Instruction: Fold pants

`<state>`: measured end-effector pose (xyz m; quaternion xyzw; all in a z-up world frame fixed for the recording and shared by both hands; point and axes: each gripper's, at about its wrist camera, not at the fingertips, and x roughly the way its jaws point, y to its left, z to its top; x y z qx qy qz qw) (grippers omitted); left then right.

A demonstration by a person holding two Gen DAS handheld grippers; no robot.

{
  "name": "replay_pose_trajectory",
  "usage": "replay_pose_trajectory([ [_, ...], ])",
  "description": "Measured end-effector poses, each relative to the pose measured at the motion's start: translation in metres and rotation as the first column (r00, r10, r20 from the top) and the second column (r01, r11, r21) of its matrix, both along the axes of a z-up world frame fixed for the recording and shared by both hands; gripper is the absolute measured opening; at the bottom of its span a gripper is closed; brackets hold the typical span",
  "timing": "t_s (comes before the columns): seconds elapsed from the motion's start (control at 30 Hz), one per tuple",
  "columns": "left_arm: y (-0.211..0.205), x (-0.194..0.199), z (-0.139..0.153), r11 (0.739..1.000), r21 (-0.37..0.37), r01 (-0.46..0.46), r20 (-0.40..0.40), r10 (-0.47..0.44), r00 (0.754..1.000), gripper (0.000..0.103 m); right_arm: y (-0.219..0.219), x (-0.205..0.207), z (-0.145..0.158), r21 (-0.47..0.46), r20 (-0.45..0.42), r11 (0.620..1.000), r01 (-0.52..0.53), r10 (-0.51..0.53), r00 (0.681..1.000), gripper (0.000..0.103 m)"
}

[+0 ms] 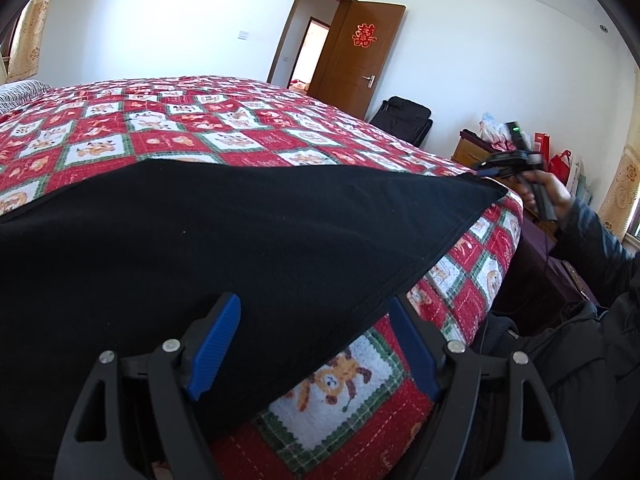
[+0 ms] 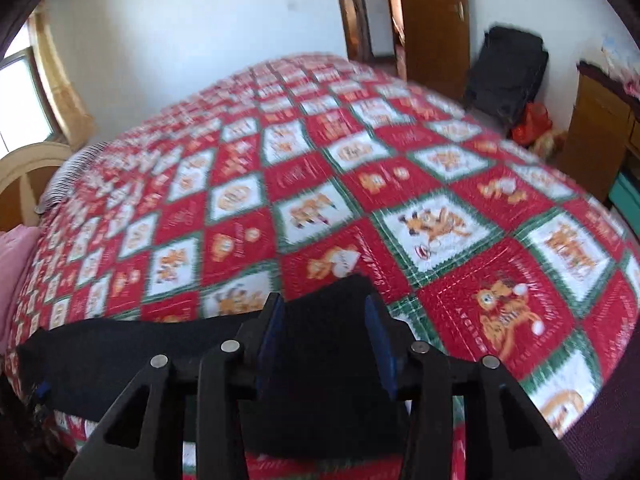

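Black pants [image 1: 224, 232] lie stretched along the near edge of a bed with a red, white and green patchwork quilt [image 1: 200, 128]. My left gripper [image 1: 316, 320] stands open, its blue pads either side of the pants' hemmed edge; the cloth drapes over the left pad. In the left wrist view the right gripper [image 1: 486, 172] sits at the pants' far corner, held by a hand. In the right wrist view, which is blurred, the right gripper [image 2: 324, 312] has black cloth [image 2: 320, 344] between its blue pads, which stand apart.
The bed's edge drops off at the right [image 1: 508, 264]. A black suitcase [image 1: 404, 118] stands by an open wooden door [image 1: 356, 56]. A wooden cabinet [image 2: 596, 132] with bags is at the far right. A headboard [image 2: 24, 176] and pink pillow [image 2: 12, 268] are at the left.
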<state>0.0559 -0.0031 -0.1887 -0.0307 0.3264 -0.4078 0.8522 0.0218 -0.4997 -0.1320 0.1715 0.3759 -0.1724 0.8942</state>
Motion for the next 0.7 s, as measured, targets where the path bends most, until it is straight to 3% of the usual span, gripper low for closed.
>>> replay_pose_trajectory([
  [0.03,0.000,0.000,0.000,1.000,0.002,0.000,0.001,0.000,1.000,0.080,-0.010,0.009,-0.010,0.029,-0.035,1.000,0.011,-0.010,0.999,0.036],
  [0.07,0.000,-0.001,0.000,1.000,0.003,0.000,0.002,0.000,1.000,0.080,-0.012,0.013,-0.014,0.041,-0.052,0.999,0.012,-0.010,0.999,0.014],
  [0.1,0.000,0.000,0.000,1.000,0.002,0.000,0.002,0.000,1.000,0.080,-0.014,0.016,-0.017,0.049,-0.057,0.999,0.007,-0.005,0.998,0.010],
  [0.3,-0.001,0.000,0.000,1.000,0.001,0.000,0.002,0.000,1.000,0.080,-0.009,0.007,-0.001,-0.017,0.027,1.000,-0.005,0.006,1.000,0.006],
  [0.4,-0.001,0.000,0.000,1.000,0.003,-0.001,0.003,0.001,1.000,0.080,-0.014,0.015,-0.006,-0.040,0.008,0.999,-0.017,0.018,1.000,0.006],
  [0.43,-0.001,0.000,0.000,1.000,0.003,-0.001,0.003,0.001,1.000,0.080,-0.017,0.019,-0.012,-0.023,-0.016,0.999,-0.025,0.025,1.000,0.007],
  [0.5,-0.001,0.000,0.000,1.000,0.002,-0.001,0.003,0.001,1.000,0.080,-0.018,0.024,-0.023,-0.041,-0.079,0.999,-0.022,0.019,0.997,0.031],
  [0.53,-0.001,0.000,0.000,1.000,0.001,-0.001,0.003,0.001,1.000,0.080,-0.016,0.022,-0.024,-0.072,-0.101,0.997,-0.007,0.000,0.995,0.051],
  [0.6,0.000,0.000,0.000,1.000,-0.001,-0.001,0.002,0.001,1.000,0.080,-0.002,0.008,-0.015,-0.136,-0.071,0.991,0.001,-0.010,0.997,0.053],
  [0.7,0.000,0.000,0.000,1.000,-0.002,-0.002,0.003,0.002,1.000,0.080,0.044,-0.017,0.009,-0.230,0.004,0.970,-0.077,0.080,0.997,0.053],
])
